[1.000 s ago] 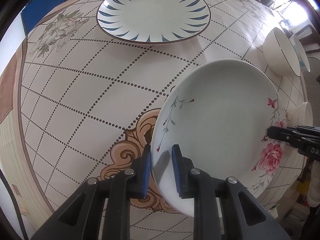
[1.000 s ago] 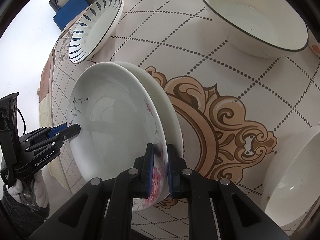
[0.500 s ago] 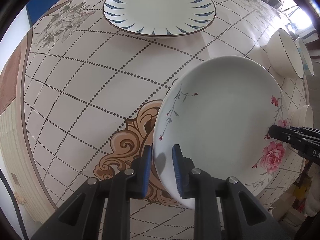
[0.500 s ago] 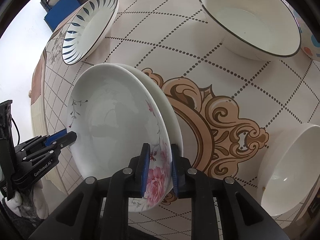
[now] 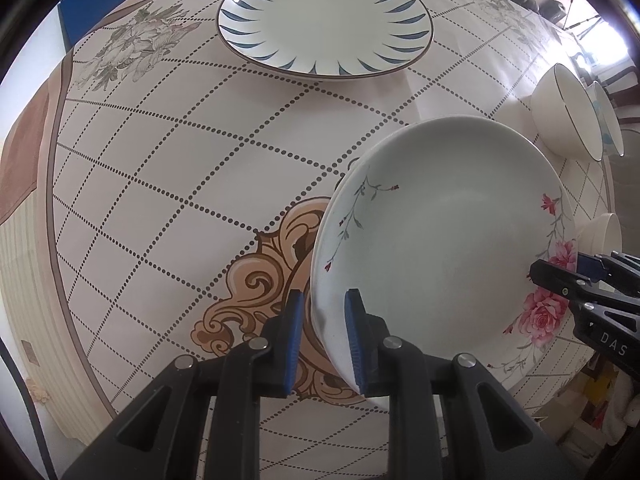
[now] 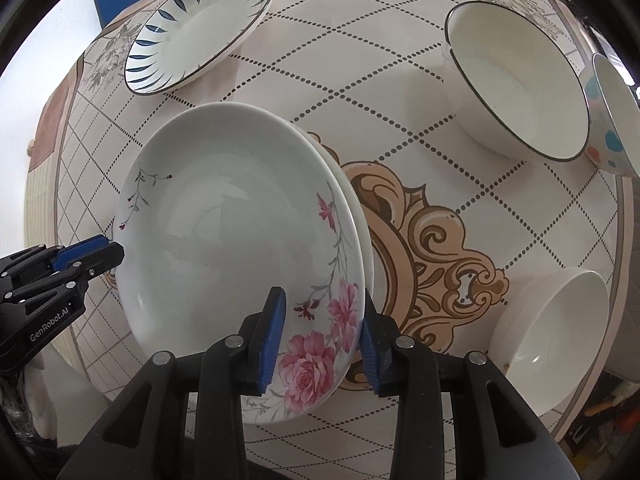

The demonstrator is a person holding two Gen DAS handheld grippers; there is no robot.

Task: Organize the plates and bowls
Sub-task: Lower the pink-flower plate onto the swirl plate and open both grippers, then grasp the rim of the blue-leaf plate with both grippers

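Observation:
A white plate with pink flowers (image 5: 440,240) (image 6: 240,232) lies on top of a second white plate (image 6: 362,220) at the table's middle. My left gripper (image 5: 324,336) is shut on the flowered plate's near rim, and its tips (image 6: 108,250) show at that plate's left edge in the right wrist view. My right gripper (image 6: 320,340) straddles the opposite rim at the roses. Its jaws are opening, with the rim between the pads and a gap on each side. Its fingers (image 5: 560,276) show at the right in the left wrist view.
A large plate with blue leaf marks (image 5: 324,20) (image 6: 200,24) sits at the far side of the patterned table (image 5: 160,160). A black-rimmed white bowl (image 6: 516,80), a dotted bowl (image 6: 612,116) and a plain white bowl (image 6: 552,344) stand to the right.
My right gripper's jaws have gone from shut on the flowered plate's rim to apart around it. The left gripper keeps its hold on the rim.

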